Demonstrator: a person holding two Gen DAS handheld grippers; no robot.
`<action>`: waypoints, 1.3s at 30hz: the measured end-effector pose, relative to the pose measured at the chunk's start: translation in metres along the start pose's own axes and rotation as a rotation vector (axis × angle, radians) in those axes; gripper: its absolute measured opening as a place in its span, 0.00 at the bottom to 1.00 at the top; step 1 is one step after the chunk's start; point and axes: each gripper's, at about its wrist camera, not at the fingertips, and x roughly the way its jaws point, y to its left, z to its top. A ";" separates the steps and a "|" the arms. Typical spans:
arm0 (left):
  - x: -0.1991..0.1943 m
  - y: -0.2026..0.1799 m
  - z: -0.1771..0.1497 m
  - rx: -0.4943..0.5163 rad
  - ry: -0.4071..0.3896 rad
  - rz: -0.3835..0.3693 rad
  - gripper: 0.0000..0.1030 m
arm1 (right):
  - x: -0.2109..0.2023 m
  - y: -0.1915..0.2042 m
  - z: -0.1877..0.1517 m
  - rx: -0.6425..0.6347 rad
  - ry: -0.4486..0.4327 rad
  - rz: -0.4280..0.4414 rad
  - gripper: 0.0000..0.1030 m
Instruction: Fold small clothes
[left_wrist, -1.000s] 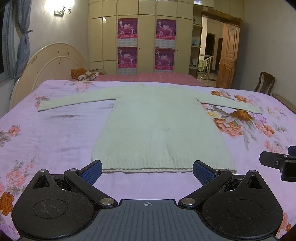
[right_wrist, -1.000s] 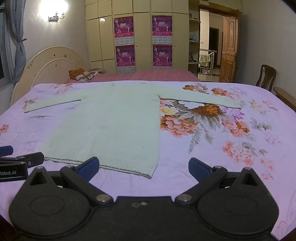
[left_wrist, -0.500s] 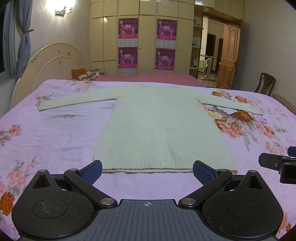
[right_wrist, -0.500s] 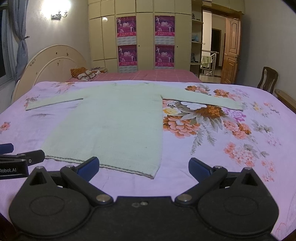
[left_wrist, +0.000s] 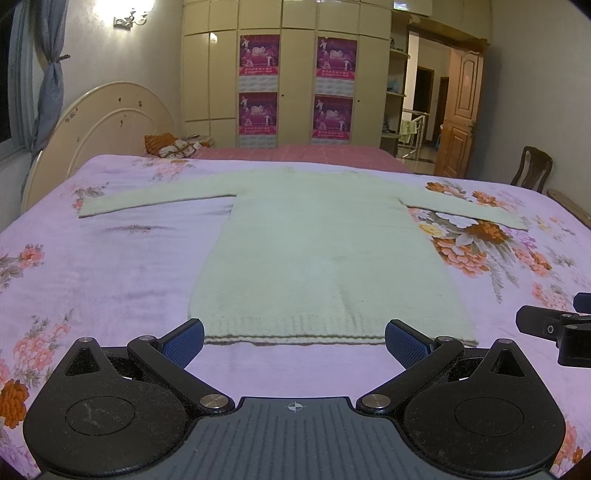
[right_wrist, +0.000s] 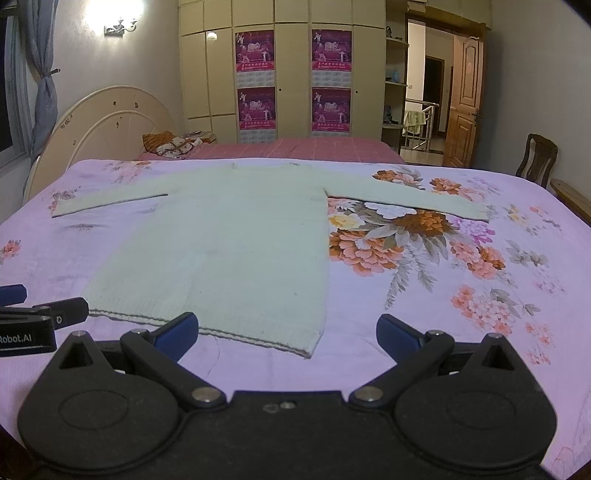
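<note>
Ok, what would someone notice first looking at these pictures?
A pale green sweater lies flat, sleeves spread, on a lilac floral bedspread. Its ribbed hem sits just beyond the open left tongs, while the open right tongs face its lower right corner. Four magenta posters hang on the wardrobe behind.

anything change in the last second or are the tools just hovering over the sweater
Very little changed. Both views drifted slightly, so each tool shifted a touch, but neither took hold of or let go of anything. The left tool and right tool stay open just short of the hem. The pale green sweater still lies flat on the floral bedspread, sleeves spread.
</note>
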 end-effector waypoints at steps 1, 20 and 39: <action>0.001 0.000 0.000 0.001 0.001 0.001 1.00 | 0.000 0.000 0.000 -0.001 0.000 0.000 0.99; 0.034 0.012 0.034 -0.054 -0.011 -0.023 1.00 | 0.017 -0.035 0.021 0.062 -0.036 -0.062 0.99; 0.193 0.035 0.155 -0.088 -0.129 -0.007 1.00 | 0.116 -0.162 0.118 0.189 -0.250 -0.220 0.76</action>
